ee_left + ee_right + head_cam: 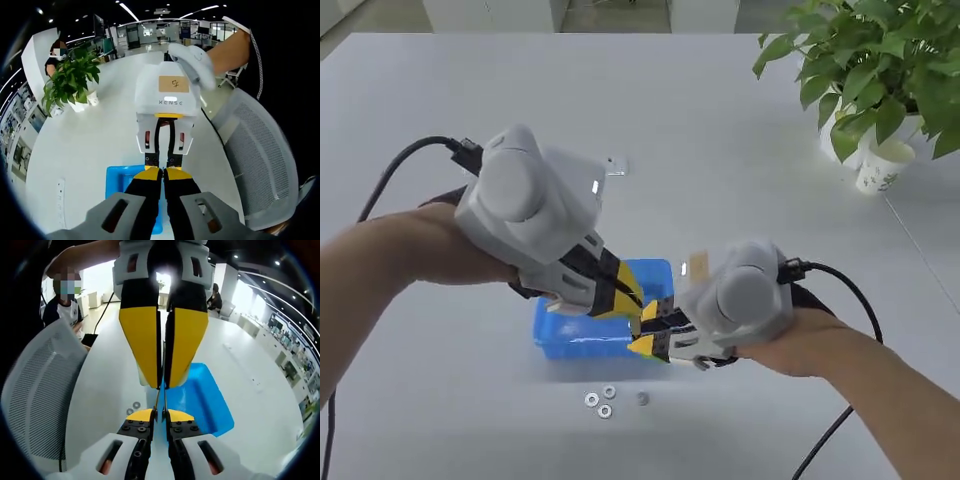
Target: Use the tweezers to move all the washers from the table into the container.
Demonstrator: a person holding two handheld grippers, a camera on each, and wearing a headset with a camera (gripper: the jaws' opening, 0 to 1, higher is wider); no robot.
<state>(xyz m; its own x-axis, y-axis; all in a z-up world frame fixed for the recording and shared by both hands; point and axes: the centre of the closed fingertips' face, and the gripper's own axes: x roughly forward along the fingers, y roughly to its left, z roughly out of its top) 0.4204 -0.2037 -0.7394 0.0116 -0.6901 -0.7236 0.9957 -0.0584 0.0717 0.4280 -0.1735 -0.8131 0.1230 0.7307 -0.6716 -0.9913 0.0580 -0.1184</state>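
Note:
My two grippers meet tip to tip above the blue container (560, 338). The left gripper (638, 305) comes in from the upper left, the right gripper (642, 341) from the right. Both pairs of yellow-tipped jaws are closed. In the right gripper view a thin strip, apparently the tweezers (159, 399), runs from the right gripper (160, 415) into the left gripper (162, 385). Several washers (605, 401) lie on the white table just in front of the container. The washers (135, 404) also lie left of the container (205, 400) in the right gripper view.
A potted plant (870, 80) and a white cup (881, 166) stand at the table's far right. A small pale object (616, 167) lies further back. A mesh chair (260, 160) stands beside the table, and cables trail from both grippers.

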